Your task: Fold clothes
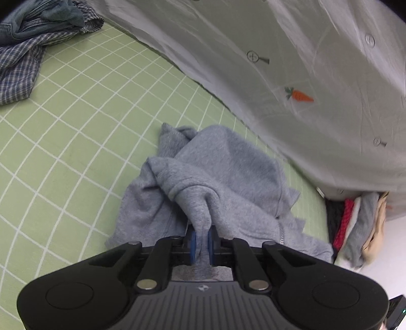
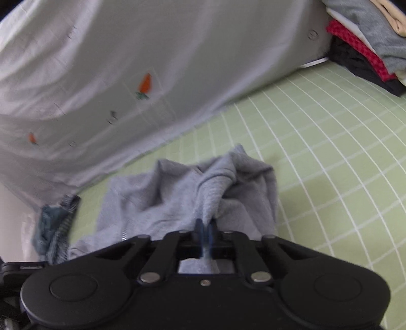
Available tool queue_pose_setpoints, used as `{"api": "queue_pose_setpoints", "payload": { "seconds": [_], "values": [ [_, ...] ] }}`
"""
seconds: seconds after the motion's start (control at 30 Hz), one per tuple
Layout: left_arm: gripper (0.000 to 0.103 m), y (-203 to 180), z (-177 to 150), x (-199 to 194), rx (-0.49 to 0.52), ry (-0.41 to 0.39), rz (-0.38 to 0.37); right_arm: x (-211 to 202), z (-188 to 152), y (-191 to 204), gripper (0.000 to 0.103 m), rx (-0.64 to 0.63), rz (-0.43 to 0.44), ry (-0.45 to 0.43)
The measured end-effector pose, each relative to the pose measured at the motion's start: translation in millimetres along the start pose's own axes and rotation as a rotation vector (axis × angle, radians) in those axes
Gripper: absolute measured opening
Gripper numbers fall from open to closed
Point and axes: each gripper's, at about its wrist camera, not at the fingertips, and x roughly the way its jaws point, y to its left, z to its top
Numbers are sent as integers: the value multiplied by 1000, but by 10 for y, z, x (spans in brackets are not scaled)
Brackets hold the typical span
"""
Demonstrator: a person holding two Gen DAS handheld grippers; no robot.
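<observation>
A: In the left wrist view, our left gripper [image 1: 202, 241] pinches a fold of the grey hoodie [image 1: 223, 165] tight between its blue pads [image 1: 193, 242]. The hoodie lies crumpled on the green checked sheet [image 1: 83, 132], near us. Its zip [image 1: 281, 232] shows on the right. Far off to the left is a heap of a checked shirt [image 1: 20, 68] and jeans [image 1: 38, 20]. On the right sits a stack of folded clothes [image 1: 355, 228], under the white cover with carrots [image 1: 299, 96].

B: In the right wrist view, our right gripper [image 2: 206, 234] is pressed together on another bit of the grey hoodie [image 2: 177, 193]. This view is a little blurry. The folded stack [image 2: 368, 45] is far to the right here, and the jeans [image 2: 53, 228] are near on the left.

A: So we think we are at the start with this one. We both hold it, but it is not flat yet.

B: Next we likely need to lift and pull our grippers apart, so the hoodie spreads out smooth. If we hold only loose lumps, it may stay bunched.
</observation>
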Motion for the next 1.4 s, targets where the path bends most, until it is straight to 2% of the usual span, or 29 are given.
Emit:
{"api": "queue_pose_setpoints", "payload": {
  "seconds": [0.17,0.3,0.33,0.37,0.4,0.43,0.47,0.53,0.6,0.77,0.83,0.93,1.2,1.33,1.4],
  "values": [
    [9,-197,401,-7,27,-88,-41,97,371,117,3,-23,32,-39],
    [9,-217,873,10,11,-241,-4,309,828,243,7,-25,25,-107],
    [14,-209,976,-7,0,-284,10,359,937,275,16,-24,21,-130],
    [19,-202,1075,-36,-5,-321,26,364,1011,309,31,-28,14,-157],
    [30,-204,1149,-66,3,-344,36,362,1079,342,40,-31,6,-185],
    [40,-208,1176,-89,18,-353,42,361,1147,375,46,-35,-2,-212],
    [42,-212,1186,-111,36,-359,47,359,1216,409,46,-39,-10,-240],
    [46,-176,1118,-107,85,-332,61,339,1194,395,49,-43,-21,-239],
    [51,-80,1000,-31,120,-272,99,331,1130,367,54,-54,-40,-224],
    [52,222,619,212,118,-121,156,448,761,112,56,-44,-111,-91],
    [52,295,534,295,107,-84,169,516,666,13,56,-21,-127,-42],
    [52,330,501,392,107,-60,185,617,642,8,56,-66,-152,-26],
    [55,317,622,630,124,-29,248,964,771,277,56,-248,-122,-9],
    [55,310,678,725,127,-14,260,1124,759,453,55,-401,-110,12],
    [55,305,691,755,129,-11,260,1191,754,521,43,-484,-104,28]
  ]
}}
